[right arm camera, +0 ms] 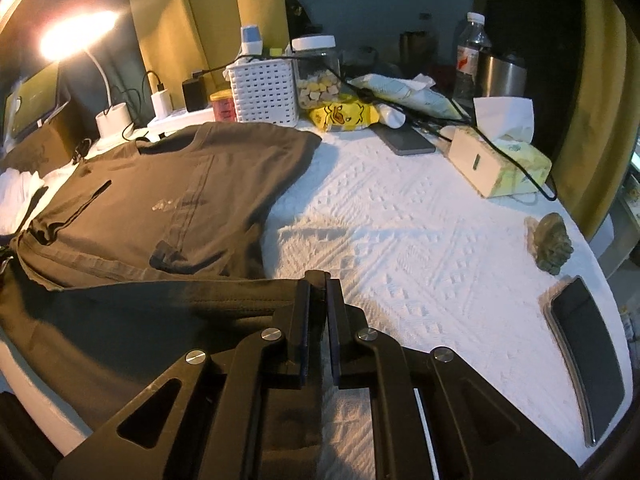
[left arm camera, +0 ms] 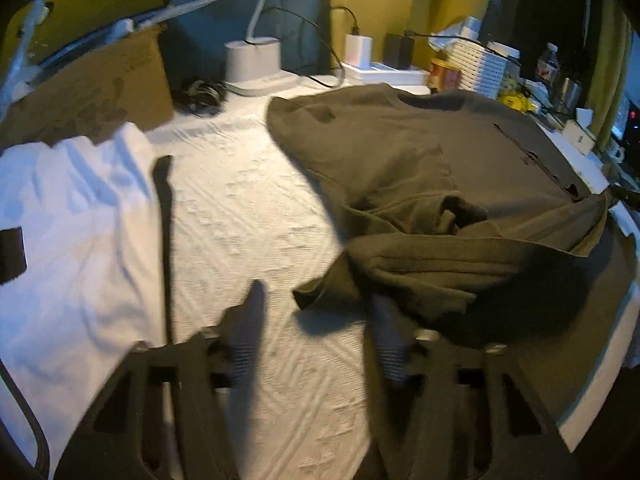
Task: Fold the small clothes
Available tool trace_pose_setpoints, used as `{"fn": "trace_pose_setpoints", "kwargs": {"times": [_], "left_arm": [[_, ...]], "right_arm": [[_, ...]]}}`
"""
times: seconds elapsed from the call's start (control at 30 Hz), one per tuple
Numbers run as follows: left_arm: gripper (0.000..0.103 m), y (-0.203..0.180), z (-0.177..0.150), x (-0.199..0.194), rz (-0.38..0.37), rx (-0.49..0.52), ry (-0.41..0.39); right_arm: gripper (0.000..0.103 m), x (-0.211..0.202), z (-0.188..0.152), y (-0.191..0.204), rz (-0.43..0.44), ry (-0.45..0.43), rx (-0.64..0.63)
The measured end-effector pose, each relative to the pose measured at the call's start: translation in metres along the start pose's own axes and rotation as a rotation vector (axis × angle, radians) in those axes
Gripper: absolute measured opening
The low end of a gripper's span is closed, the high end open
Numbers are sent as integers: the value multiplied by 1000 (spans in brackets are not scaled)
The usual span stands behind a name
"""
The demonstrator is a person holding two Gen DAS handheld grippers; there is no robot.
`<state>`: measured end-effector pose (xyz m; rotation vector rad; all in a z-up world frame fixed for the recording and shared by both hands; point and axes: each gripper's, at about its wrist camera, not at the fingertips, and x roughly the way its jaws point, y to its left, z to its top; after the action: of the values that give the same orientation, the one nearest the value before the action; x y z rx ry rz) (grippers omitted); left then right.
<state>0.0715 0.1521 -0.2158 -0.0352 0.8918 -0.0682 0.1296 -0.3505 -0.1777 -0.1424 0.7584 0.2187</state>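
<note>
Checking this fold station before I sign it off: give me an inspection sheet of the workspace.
Surface: white textured cloth, lamp-lit.
Job's things: dark olive T-shirt spread out, near hem bunched; white garment lies at the left in the left wrist view.
Clutter: white basket, snack jar, tissue box, phone, cardboard box.
Grippers: left gripper part open at the bunched hem, not yet pinching; right gripper shut on the T-shirt's hem.
Cables: black cable crosses the tissue box; charger leads at the back.
Surroundings: yellow curtain, lit lamp.

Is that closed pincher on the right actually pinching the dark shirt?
Touching. The right wrist view shows the right gripper closed on the dark olive T-shirt's hem edge, no gap between the pads.
</note>
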Motion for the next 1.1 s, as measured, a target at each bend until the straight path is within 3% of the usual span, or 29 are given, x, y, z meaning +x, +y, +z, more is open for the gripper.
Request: {"fn": "trace_pose_setpoints", "kwargs": {"times": [0.03,0.07,0.17,0.63,1.1], "left_arm": [[30,-2,1,-1,-17,11,-7],[14,-4,2,-1,-31,20,-11],[8,-10,5,-4,-28,42,-40],[7,-14,29,-77,151,13,-274],[6,-8,74,-79,229,-15,-347]], "right_arm": [[9,-2,0,0,-1,-6,0],[9,-4,1,1,-3,-12,1],[9,-10,3,1,-7,-30,5],[9,-48,31,3,-12,-158,5],[9,-36,80,-5,-11,-246,15]]}}
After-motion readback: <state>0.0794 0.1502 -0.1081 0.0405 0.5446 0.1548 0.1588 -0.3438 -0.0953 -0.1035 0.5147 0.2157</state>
